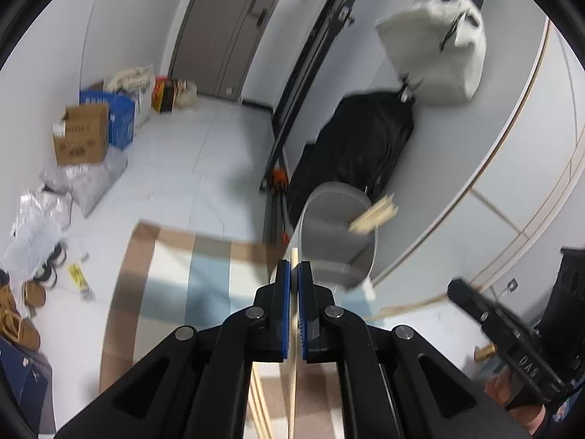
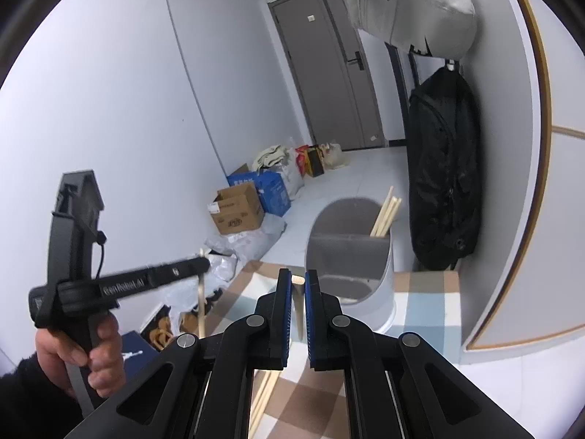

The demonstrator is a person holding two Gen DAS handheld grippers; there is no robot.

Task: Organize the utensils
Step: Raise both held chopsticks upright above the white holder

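Chopsticks (image 2: 385,212) stood in the grey holder (image 2: 351,252) on my table (image 2: 427,292); my left gripper (image 1: 293,267) pinched one chopstick (image 1: 292,366), my right gripper (image 2: 298,278) apparently another wooden stick (image 2: 299,307).

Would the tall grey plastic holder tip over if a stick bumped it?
Maybe. The tall grey plastic holder looks narrow for its height, and its pale wooden chopsticks all lean to one side. It probably feels light, being mostly empty.

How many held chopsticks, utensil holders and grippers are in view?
Held chopsticks: 2
Utensil holder: 1
Grippers: 2, left gripper and right gripper, each shut on one chopstick
Total: 5
Chopsticks inside the holder: too bunched to count.
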